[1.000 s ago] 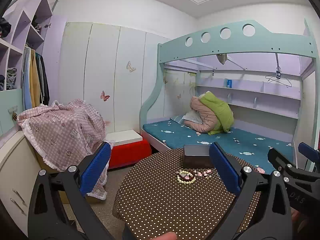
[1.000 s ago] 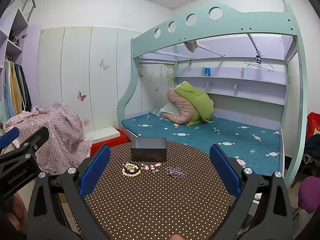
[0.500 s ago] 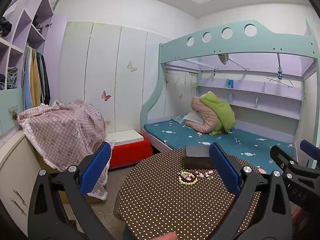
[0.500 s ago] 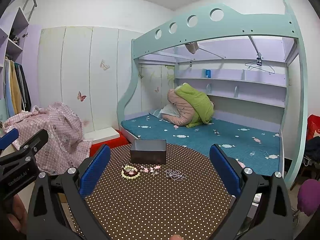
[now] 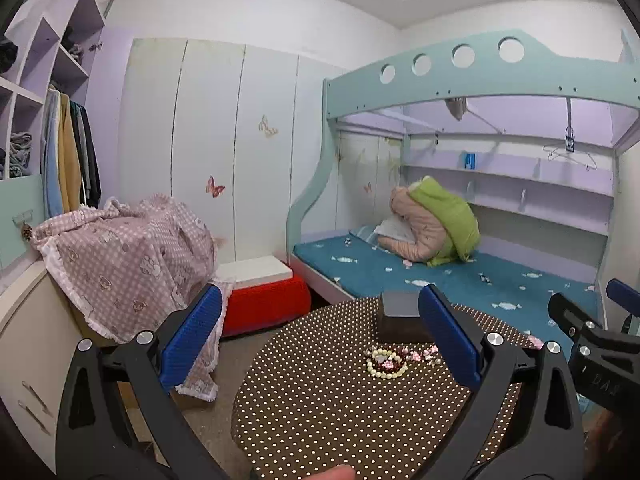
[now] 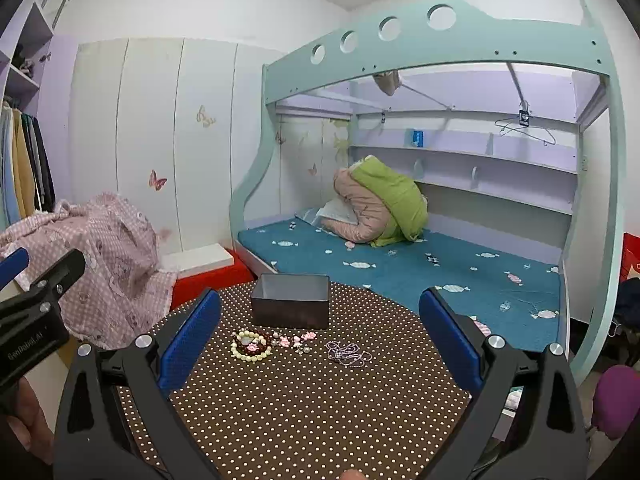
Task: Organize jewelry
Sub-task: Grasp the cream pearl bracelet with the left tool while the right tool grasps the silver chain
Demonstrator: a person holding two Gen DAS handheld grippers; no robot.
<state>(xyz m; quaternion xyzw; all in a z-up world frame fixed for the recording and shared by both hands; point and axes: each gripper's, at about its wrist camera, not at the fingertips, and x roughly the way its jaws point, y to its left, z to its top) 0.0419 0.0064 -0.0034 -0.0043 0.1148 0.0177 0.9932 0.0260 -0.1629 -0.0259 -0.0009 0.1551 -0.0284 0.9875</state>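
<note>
A round table (image 6: 304, 408) with a brown polka-dot cloth carries the jewelry. A cream bead bracelet (image 6: 250, 345) lies at left, beside small pink flower pieces (image 6: 296, 340) and a thin silver chain (image 6: 348, 354). Behind them stands an open dark grey box (image 6: 291, 300). In the left wrist view I see the bracelet (image 5: 386, 363) and box (image 5: 400, 318) partly behind a finger. My left gripper (image 5: 320, 344) and right gripper (image 6: 320, 344) both hover open above the near table, empty.
A teal bunk bed (image 6: 400, 264) with a folded quilt (image 6: 380, 208) stands behind the table. A red and white bench (image 5: 260, 292) and a pink checked cloth (image 5: 124, 260) over furniture sit at left. A purple stool (image 6: 614, 400) is at right.
Both views have drifted slightly; the table and jewelry sit a little further right in the left wrist view. Both grippers stay open and nothing was picked up.
</note>
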